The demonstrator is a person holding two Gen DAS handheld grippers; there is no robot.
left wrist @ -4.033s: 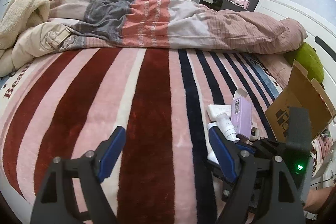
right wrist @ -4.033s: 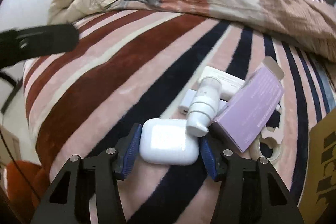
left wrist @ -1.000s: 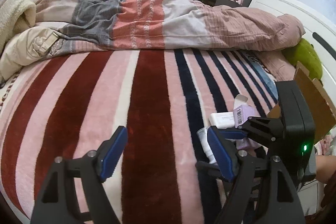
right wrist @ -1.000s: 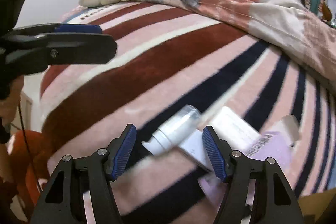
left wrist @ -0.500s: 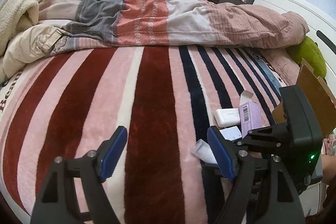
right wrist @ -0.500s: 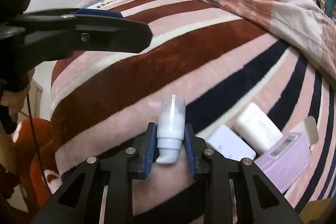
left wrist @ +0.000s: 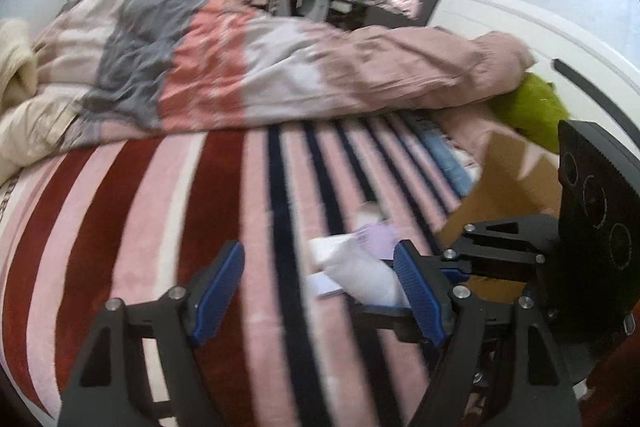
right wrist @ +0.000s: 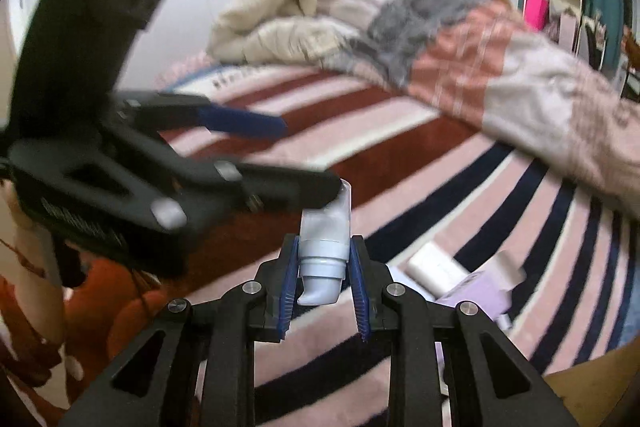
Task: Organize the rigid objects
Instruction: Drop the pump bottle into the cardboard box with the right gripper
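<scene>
My right gripper (right wrist: 323, 285) is shut on a small white tube with a clear cap (right wrist: 326, 239) and holds it above the striped blanket. The tube also shows blurred in the left wrist view (left wrist: 366, 277), beside the right finger of my left gripper (left wrist: 320, 287), which is open and empty. A white case (right wrist: 434, 267) and a purple box (right wrist: 478, 287) lie on the blanket to the right of the tube. The purple box also shows in the left wrist view (left wrist: 378, 237).
A cardboard box (left wrist: 508, 187) stands at the right of the bed, with a green cushion (left wrist: 532, 111) behind it. A bunched duvet (left wrist: 260, 71) lies across the far side of the striped blanket (left wrist: 200, 207). My left gripper body (right wrist: 120, 147) is close on the tube's left.
The right gripper closed on the white tube and lifted it off the blanket. The left gripper has moved in close beside the tube. Both views are blurred by motion.
</scene>
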